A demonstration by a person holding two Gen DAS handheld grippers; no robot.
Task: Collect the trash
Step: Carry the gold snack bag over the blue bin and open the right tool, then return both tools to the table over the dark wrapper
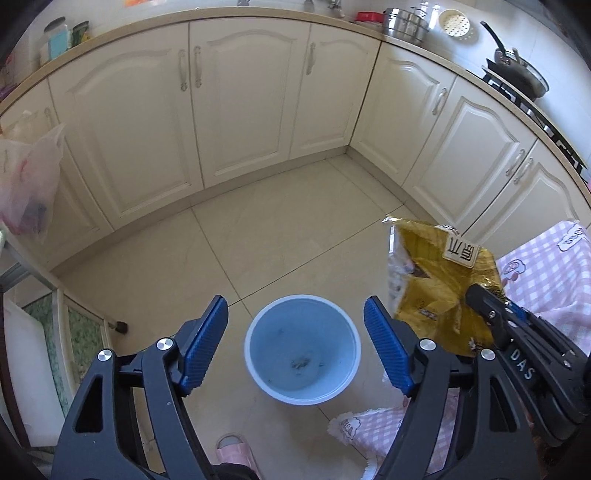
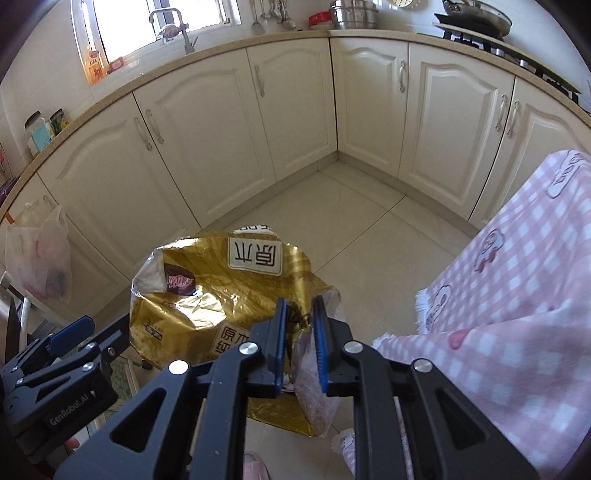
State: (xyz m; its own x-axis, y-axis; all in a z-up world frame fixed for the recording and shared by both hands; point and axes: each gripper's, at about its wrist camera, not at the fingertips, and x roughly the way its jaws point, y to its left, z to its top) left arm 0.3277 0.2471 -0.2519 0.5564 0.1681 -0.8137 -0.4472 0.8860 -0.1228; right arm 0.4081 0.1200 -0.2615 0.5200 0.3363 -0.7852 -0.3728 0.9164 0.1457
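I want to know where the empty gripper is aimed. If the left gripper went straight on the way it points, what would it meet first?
Most likely the blue bin on the floor: the open left gripper frames its mouth, nothing between. Depth is unclear.

Home kitchen
Cream cabinets (image 2: 207, 147) under a worktop (image 2: 221, 46) — faucet (image 2: 177, 26), pots (image 2: 352, 13), stove (image 1: 517, 85)
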